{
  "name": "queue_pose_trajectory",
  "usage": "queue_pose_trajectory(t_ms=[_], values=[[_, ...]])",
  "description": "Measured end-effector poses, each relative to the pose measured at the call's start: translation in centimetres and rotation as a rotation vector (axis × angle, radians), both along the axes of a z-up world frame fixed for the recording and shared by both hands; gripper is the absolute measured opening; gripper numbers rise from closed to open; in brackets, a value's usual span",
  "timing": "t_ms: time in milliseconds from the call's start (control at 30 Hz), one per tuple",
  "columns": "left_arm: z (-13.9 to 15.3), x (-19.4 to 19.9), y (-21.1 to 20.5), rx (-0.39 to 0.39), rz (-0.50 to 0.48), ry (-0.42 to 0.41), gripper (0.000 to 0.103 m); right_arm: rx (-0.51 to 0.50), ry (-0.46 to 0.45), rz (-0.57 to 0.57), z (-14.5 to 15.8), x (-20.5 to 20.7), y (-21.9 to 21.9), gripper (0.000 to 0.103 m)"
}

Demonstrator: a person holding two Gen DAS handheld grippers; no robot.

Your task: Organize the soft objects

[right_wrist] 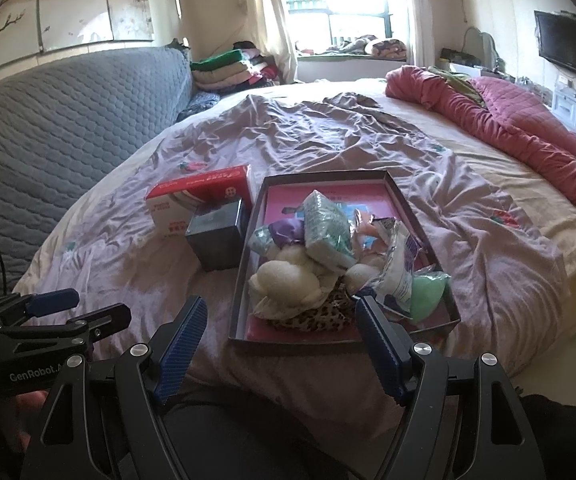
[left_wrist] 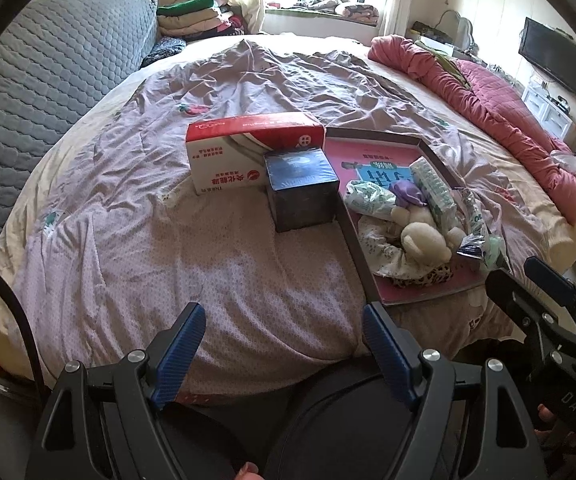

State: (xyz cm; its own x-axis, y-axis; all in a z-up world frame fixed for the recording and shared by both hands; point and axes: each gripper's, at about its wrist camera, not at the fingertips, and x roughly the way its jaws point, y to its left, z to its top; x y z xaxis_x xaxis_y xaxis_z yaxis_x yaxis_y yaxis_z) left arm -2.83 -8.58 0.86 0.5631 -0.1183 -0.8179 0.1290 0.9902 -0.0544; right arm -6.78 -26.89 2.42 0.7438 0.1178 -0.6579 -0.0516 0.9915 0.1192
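A shallow dark tray [right_wrist: 328, 174] with a pink floor lies on the bed and holds a heap of soft things: a cream plush toy [right_wrist: 284, 280], a green-white tissue pack [right_wrist: 326, 232], a purple cloth piece [right_wrist: 284, 232], leopard-print fabric [right_wrist: 320, 320] and a mint green item [right_wrist: 428, 292]. My right gripper [right_wrist: 280, 304] is open just in front of the tray's near edge, with nothing between its fingers. My left gripper [left_wrist: 284, 312] is open over bare sheet, left of the tray [left_wrist: 352, 232]. The plush toy [left_wrist: 424, 240] also shows in the left wrist view.
A red-and-white carton [right_wrist: 196, 196] and a dark cube box [right_wrist: 218, 236] stand just left of the tray. A rolled pink quilt [right_wrist: 508, 120] lies along the bed's right side. A grey quilted headboard [right_wrist: 68, 112] lines the left, and folded clothes [right_wrist: 228, 68] are stacked behind.
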Motion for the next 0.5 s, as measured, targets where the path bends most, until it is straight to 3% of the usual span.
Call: queue_pose_trajectory(t_ms=[500], values=[[-0.08, 0.00, -0.05, 0.000, 0.001, 0.000, 0.080, 0.005, -0.005, -0.006, -0.01, 0.02, -0.10, 0.078]])
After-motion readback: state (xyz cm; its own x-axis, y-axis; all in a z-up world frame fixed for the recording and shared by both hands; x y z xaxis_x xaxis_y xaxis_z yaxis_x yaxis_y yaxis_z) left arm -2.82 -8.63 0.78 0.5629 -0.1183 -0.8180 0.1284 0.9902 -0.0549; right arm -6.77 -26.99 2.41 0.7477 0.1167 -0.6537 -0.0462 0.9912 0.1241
